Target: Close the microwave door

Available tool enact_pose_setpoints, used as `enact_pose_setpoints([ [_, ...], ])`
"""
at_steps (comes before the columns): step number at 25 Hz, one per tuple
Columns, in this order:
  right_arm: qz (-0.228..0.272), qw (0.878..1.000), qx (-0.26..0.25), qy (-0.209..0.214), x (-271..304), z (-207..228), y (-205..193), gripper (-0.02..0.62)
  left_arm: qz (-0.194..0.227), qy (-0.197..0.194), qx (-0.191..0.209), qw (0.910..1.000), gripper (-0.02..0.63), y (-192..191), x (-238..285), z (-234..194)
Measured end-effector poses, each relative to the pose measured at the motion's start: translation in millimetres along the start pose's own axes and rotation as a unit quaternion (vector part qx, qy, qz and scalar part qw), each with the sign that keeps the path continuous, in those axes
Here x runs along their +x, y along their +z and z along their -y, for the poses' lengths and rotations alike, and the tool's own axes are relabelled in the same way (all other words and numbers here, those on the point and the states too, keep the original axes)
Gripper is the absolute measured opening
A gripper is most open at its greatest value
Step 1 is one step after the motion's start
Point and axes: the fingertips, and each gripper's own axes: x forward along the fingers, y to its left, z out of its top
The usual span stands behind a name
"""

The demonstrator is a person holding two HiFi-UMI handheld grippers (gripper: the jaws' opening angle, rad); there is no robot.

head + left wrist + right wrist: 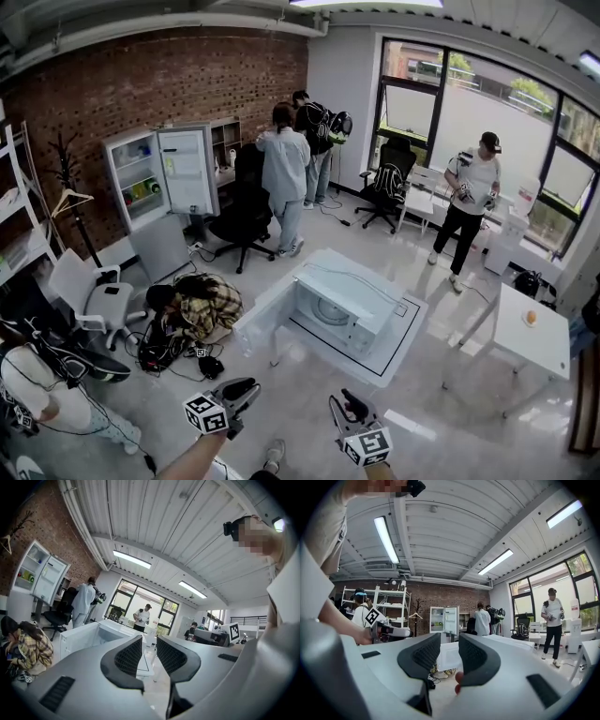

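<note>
Nowhere near done: microwave door (267,319) standing wide open, left gripper (251,386) and right gripper (349,399) both closed, empty and well short of it.

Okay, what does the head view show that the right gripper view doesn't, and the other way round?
Only the head view looks down into the open microwave and shows the orange on the small table, plus the right gripper from outside. Only the right gripper view shows that gripper's jaws face-on, close together with nothing between them, and the head camera above. Both show the open fridge, the brick wall, the left gripper and the person by the window.
</note>
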Motion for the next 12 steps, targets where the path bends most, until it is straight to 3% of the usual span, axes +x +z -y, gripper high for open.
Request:
enact_pose_setpoints([
  [12, -0.022, 1.000, 0.001, -0.007, 129.4, 39.1, -13.4, 0.109, -0.016, 0.021, 0.022, 0.9994, 0.087, 27.0, 42.9, -140.0],
])
